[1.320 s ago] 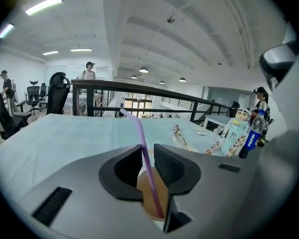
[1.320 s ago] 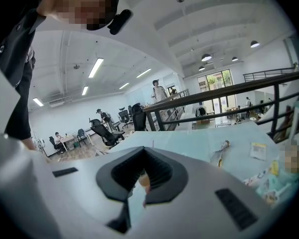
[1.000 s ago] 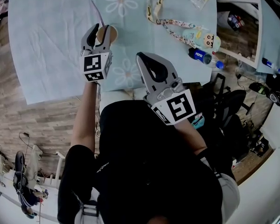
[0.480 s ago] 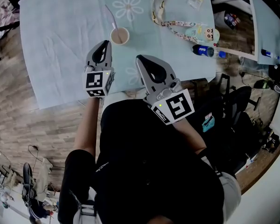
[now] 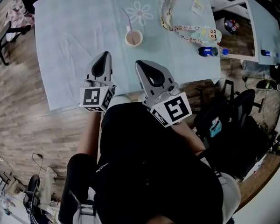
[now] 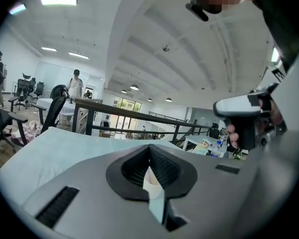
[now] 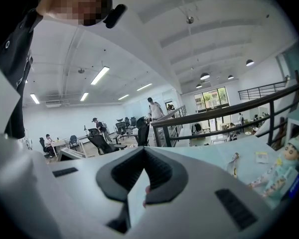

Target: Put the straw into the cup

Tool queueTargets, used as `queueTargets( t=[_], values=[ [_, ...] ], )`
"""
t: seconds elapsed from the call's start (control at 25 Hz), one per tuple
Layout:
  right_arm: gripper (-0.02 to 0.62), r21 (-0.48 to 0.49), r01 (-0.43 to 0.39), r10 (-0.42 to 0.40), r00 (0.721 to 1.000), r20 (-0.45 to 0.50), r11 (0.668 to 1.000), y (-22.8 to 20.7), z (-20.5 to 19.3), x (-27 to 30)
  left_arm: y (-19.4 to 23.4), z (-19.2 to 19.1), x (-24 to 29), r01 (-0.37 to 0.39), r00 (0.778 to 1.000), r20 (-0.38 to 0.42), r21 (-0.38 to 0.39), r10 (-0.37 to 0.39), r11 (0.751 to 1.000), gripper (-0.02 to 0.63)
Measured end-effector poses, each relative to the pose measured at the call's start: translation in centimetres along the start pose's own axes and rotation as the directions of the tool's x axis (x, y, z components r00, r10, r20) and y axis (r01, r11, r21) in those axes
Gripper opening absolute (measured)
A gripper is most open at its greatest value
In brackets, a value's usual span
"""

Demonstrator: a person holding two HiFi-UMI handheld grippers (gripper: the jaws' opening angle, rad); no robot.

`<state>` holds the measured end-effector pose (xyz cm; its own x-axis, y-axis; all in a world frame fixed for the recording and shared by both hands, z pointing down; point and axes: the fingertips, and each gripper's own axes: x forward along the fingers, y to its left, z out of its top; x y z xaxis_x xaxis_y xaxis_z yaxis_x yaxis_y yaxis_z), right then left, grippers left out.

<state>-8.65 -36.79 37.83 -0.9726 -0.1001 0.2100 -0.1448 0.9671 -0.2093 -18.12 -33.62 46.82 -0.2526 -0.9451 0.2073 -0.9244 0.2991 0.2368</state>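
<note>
Pale-blue clothed table (image 5: 74, 41) with cup (image 5: 133, 38), lanyard (image 5: 170, 17), doll (image 5: 203, 34), bottle (image 5: 210, 51), perhaps a small packet (image 5: 197, 6).

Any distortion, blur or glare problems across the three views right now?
Head view: strong fisheye, table edges bow; cup and straw sharp, light even. Left gripper view: black vignetted corners, ceiling light blown out top left. Right gripper view: same vignette, doll smeared at right edge.
</note>
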Motion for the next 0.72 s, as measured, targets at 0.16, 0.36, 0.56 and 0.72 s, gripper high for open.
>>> queueTargets(
  t=[0.16,0.36,0.56,0.72],
  values=[
    [0.008,-0.015,0.013,-0.012,0.999,0.033,1.0,1.6,1.0,-0.3,-0.2,2.4,-2.6,0.017,0.999,0.043,0.024,-0.018,1.0,0.014],
    [0.008,-0.033,0.04,-0.036,0.995,0.097,0.999,3.1,2.8,-0.6,-1.8,7.2,-5.3,0.071,0.99,0.121,0.061,-0.078,0.996,0.014],
    [0.008,-0.039,0.067,-0.061,0.988,0.143,0.997,4.0,4.2,-1.0,-4.4,10.3,-6.3,0.171,0.967,0.17,0.112,-0.189,0.979,0.014],
    [0.008,-0.049,0.074,-0.065,0.984,0.167,0.996,4.9,4.9,-1.2,-6.1,12.2,-7.2,0.221,0.945,0.209,0.152,-0.25,0.963,0.014]
  ],
)
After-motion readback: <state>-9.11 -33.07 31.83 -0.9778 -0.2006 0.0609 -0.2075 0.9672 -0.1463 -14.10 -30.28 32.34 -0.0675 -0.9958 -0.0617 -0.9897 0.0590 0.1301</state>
